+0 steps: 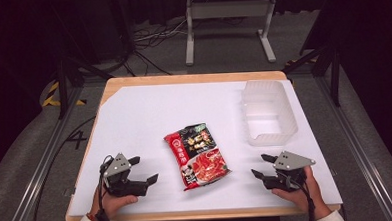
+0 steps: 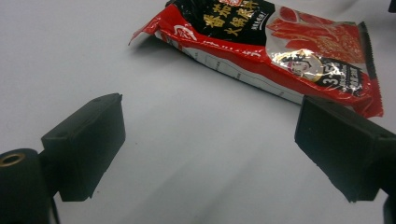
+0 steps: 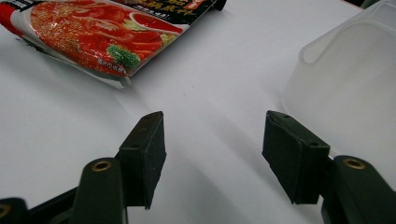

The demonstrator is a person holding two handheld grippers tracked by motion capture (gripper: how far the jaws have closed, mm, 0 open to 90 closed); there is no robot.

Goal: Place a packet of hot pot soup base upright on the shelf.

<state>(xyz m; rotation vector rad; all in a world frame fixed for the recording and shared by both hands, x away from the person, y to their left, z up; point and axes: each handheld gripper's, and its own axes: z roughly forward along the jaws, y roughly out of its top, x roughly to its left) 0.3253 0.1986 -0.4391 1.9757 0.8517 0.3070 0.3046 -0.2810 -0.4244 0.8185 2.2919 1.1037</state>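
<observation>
Grippers flank the soup-base packet, nothing held yet

Packet lies flat in the middle of the white table, red and black, one short end angled toward the near edge. Left gripper rests low on the person's near left, jaws spread wide and pointing across at the packet, with only bare table between them. In the left gripper view the packet sits just ahead and to one side, well clear of the pads. Right gripper waits on the near right, also spread, though a little less, and also pinching nothing. From its own camera the packet shows up and to the left, while the translucent plastic bin looms close on the right. That bin stands at the table's far right with its open side up, which looks like where the packet is meant to go. Both hands seem parked at a ready stance, one on each side, so either could reach in first. My guess is the right one, as it sits nearer the bin.
</observation>
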